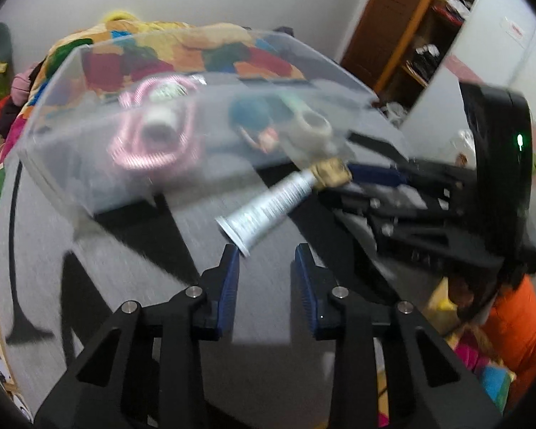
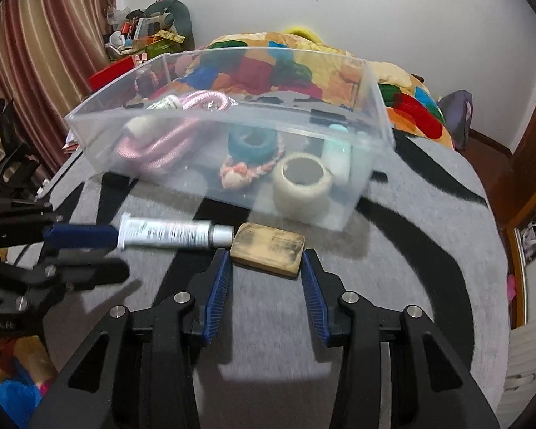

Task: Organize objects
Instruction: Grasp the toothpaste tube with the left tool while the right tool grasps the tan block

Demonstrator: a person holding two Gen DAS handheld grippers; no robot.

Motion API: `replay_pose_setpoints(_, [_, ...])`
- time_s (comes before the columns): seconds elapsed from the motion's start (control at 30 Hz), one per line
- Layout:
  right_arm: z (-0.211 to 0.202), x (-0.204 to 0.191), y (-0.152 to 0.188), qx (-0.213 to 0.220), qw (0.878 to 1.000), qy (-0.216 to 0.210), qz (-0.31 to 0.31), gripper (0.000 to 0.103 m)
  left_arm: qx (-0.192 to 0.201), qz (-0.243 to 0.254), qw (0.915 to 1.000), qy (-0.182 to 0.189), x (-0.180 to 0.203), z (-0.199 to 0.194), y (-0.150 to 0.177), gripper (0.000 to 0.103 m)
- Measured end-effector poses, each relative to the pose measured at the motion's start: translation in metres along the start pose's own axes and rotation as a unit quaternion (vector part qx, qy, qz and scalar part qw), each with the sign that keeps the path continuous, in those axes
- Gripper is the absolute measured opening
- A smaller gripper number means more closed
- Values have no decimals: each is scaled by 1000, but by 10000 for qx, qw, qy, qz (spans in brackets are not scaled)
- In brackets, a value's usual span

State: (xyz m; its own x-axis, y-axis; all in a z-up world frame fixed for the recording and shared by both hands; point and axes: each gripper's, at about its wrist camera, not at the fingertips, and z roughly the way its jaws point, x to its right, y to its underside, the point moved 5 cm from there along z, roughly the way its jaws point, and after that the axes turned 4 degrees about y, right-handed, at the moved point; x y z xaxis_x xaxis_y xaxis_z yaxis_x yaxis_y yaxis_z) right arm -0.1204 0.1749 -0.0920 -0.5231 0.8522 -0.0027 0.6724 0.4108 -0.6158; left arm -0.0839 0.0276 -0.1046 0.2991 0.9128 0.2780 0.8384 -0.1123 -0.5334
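Silver glue tube (image 2: 168,235) beside tan wooden block (image 2: 267,249); block between parted right gripper (image 2: 266,262) fingers, right view only; left gripper (image 1: 267,262) gaping, empty

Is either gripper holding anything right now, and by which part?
Nothing is held. The left gripper is open by the tube's crimped end; the right gripper is open around the wooden block, not yet closed.

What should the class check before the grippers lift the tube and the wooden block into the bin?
1. Right gripper jaws open, flanking the wooden block: ok.
2. Left gripper jaws open: ok.
3. Tube sits between the left jaws: not ok, its flat end lies just ahead of them.
4. Clear bin open on top: ok.
5. Tube cap clear of the block: cannot tell.
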Motion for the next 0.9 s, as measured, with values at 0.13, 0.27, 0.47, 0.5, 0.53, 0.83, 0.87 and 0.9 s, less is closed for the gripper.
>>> replay_pose_setpoints(0.13, [-10,-1,12,-33,10000,-14,-71,38,42,148,9994,-297,0,-6,-2,32])
replay_pose_setpoints(0.27, [-13,4,15,-100,9999,-51,44,39,105,302,9983,-496,-3,-3,-20,33])
replay_pose_setpoints(0.47, [-5,5,8,-128,9996,-32,248,48,-83,768,9947,-675,4,27,-40,62])
replay_pose_setpoints(0.5, [-4,5,7,-116,9996,-11,262,48,-164,837,9940,-691,6,33,-42,62])
replay_pose_setpoints(0.53, [-3,5,7,-104,9995,6,285,48,-193,850,9938,-696,5,35,-43,59])
replay_pose_setpoints(0.83, [-10,10,12,34,9993,72,378,38,-24,1093,9922,-600,20,40,-32,17])
replay_pose_setpoints(0.87, [-11,10,13,48,9993,69,374,38,-7,1118,9915,-664,22,38,-29,17])
replay_pose_setpoints(0.9, [-14,9,13,83,9993,70,361,38,11,1117,9912,-709,24,36,-27,17])
